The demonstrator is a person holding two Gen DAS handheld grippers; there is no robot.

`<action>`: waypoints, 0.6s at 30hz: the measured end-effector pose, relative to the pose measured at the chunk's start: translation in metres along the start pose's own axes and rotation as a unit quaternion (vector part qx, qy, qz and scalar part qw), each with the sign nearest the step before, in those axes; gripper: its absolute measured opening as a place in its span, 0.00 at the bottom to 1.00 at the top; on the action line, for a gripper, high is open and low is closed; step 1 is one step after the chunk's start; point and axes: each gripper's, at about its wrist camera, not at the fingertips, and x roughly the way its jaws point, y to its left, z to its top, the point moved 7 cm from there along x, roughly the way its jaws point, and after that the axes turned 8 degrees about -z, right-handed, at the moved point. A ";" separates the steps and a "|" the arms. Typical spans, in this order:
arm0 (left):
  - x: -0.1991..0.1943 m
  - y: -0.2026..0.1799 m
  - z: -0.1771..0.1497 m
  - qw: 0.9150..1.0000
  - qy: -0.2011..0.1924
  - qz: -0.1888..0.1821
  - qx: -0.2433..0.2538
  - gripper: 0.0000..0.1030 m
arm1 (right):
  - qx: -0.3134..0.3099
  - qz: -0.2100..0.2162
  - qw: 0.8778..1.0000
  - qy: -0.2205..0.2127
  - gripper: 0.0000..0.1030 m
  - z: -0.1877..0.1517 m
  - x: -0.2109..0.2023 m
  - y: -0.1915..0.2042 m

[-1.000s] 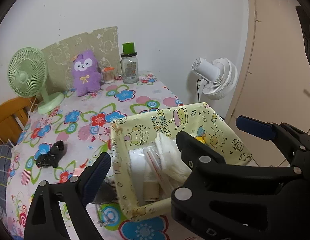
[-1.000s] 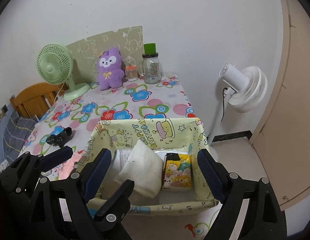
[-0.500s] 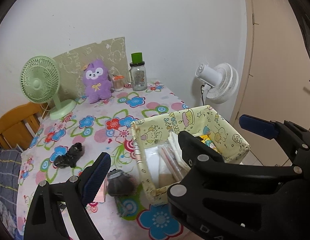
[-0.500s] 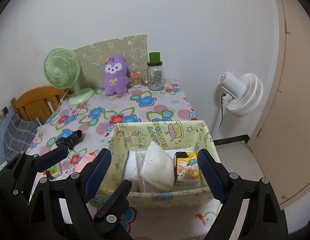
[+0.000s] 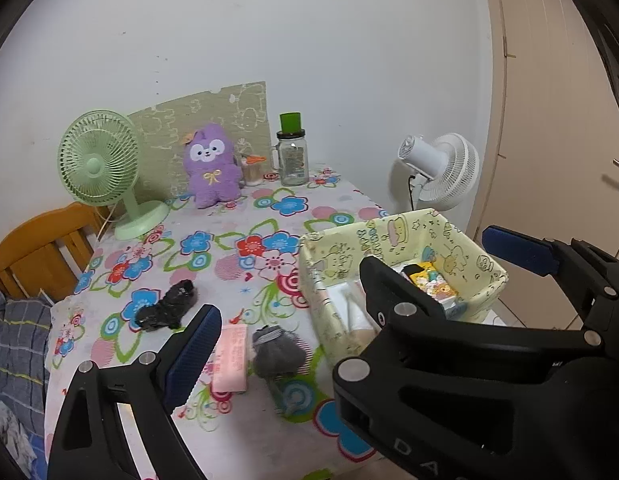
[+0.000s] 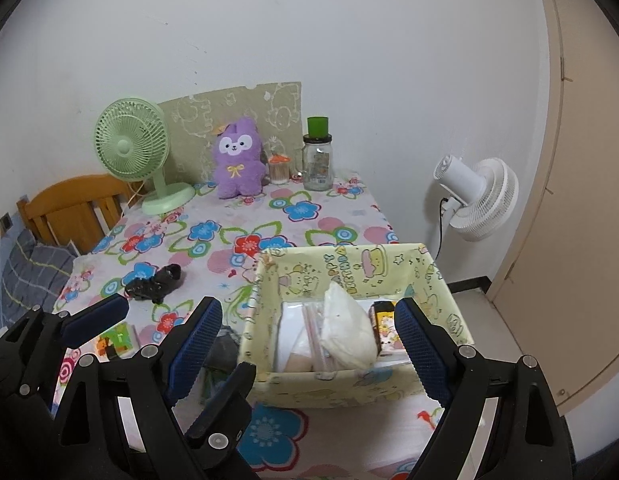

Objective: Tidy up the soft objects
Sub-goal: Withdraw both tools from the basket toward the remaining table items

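Observation:
A pale yellow cartoon-print fabric box [image 5: 393,236] [image 6: 349,264] stands at the table's near right corner. It holds a white soft pouch [image 6: 345,330], clear packets and a yellow printed pack [image 5: 429,280]. On the floral cloth lie a grey fuzzy pouch [image 5: 277,350], a pink packet [image 5: 229,358] and a black soft item [image 5: 167,306] [image 6: 153,280]. A purple plush [image 5: 211,164] [image 6: 237,158] sits at the back. My left gripper [image 5: 357,292] is open and empty above the table's near edge. My right gripper [image 6: 307,344] is open and empty in front of the box.
A green desk fan [image 5: 99,160] stands at the back left, a glass jar with a green lid [image 5: 292,154] and a small cup beside the plush. A white floor fan [image 6: 475,198] stands right of the table, a wooden chair [image 5: 37,248] at the left.
Both grippers have pulled back and up from the box, so more of the table shows. The grey pouch and pink packet have come into the left wrist view. Both stay open.

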 end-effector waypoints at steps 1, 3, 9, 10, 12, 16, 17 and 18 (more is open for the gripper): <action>-0.002 0.003 -0.001 1.000 -0.001 0.001 -0.001 0.92 | -0.001 0.000 1.000 -0.001 0.87 0.000 -0.001 0.004; -0.005 0.009 -0.003 1.000 -0.003 0.002 -0.002 0.92 | -0.002 0.001 1.000 -0.002 0.87 0.000 -0.003 0.010; -0.014 0.027 -0.007 1.000 -0.011 0.012 -0.005 0.92 | 0.001 0.003 1.000 -0.010 0.92 0.000 -0.007 0.029; -0.016 0.030 -0.007 1.000 -0.012 0.013 -0.006 0.92 | 0.000 0.004 1.000 -0.011 0.92 0.001 -0.008 0.032; -0.019 0.035 -0.009 1.000 -0.013 0.015 -0.008 0.92 | -0.002 0.008 1.000 -0.013 0.92 0.002 -0.009 0.039; -0.022 0.047 -0.011 1.000 -0.015 0.019 -0.013 0.92 | -0.003 0.013 1.000 -0.017 0.94 0.001 -0.010 0.051; -0.023 0.051 -0.012 1.000 -0.015 0.020 -0.015 0.92 | -0.002 0.015 1.000 -0.017 0.95 0.001 -0.010 0.054; -0.022 0.054 -0.013 1.000 -0.015 0.021 -0.017 0.92 | -0.002 0.017 1.000 -0.018 0.96 0.000 -0.010 0.058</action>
